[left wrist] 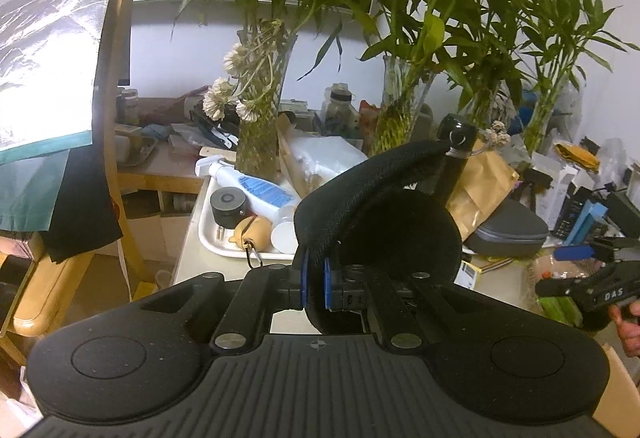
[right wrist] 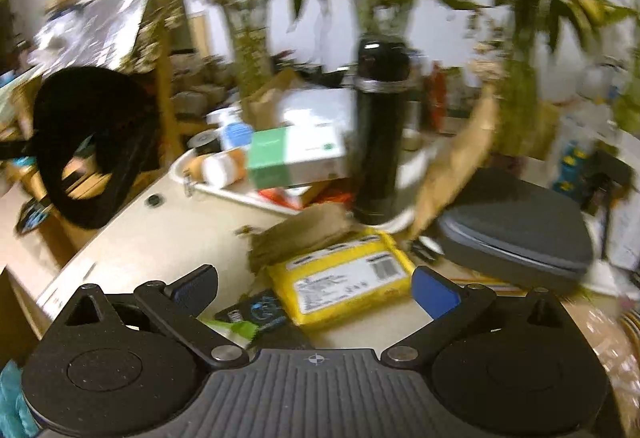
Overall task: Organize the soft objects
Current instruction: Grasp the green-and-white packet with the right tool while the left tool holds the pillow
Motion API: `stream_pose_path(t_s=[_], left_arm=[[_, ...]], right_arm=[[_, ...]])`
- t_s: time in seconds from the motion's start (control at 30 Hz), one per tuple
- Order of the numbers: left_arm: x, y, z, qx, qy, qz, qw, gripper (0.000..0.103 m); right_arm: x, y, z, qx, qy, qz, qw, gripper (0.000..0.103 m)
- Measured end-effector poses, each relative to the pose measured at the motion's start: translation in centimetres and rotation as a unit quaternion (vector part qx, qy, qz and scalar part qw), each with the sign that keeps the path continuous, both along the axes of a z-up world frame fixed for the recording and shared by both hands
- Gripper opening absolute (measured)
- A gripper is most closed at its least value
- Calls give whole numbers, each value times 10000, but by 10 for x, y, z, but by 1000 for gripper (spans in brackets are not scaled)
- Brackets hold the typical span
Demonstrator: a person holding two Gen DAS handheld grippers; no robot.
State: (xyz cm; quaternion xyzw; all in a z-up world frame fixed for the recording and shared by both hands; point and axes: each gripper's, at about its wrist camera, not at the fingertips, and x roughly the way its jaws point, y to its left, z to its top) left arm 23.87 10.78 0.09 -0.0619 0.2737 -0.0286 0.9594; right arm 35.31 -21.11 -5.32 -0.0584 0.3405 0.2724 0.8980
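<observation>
Left gripper (left wrist: pixel 316 286) is clamped on a black padded band (left wrist: pixel 368 193), a soft curved thing like a neck pillow or cushion strap; its jaws are closed tight on the lower edge. The band hangs in the air above the front edge of the bench (right wrist: pixel 132 242), clear of the white tray (left wrist: pixel 208 234) behind it. In the right wrist view the same band (right wrist: pixel 88 145) shows at left, off the bench side. Right gripper (right wrist: pixel 316 290) is empty, jaws wide open, hovering over a yellow packet (right wrist: pixel 344 278) near the black flask (right wrist: pixel 380 133) and grey case (right wrist: pixel 516 234); that view is blurred.

Step in hand looks like carrying the band to wherever it belongs. Destination isn't visible. The next move probably calls for a clear spot and a steady grip, since the bench is crowded. The right gripper seems free to take another soft item.
</observation>
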Motion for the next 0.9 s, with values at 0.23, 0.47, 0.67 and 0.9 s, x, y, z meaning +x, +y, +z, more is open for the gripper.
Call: stream_pose_path(t_s=[0.23,0.47,0.67,0.9], left_arm=[[-2,2,0,-16,26,-8,10000,8],[-1,2,1,-40,11,-3,10000,8],[2,2,1,-63,76,7,10000,8],[5,3,0,-73,120,64,9999,8]], right_arm=[[12,15,-17,-110,282,822,9962,91],[25,25,-39,74,919,1574,9832,91],[30,43,-55,7,1075,2280,9677,90],[30,77,-68,-586,887,3103,9447,89]])
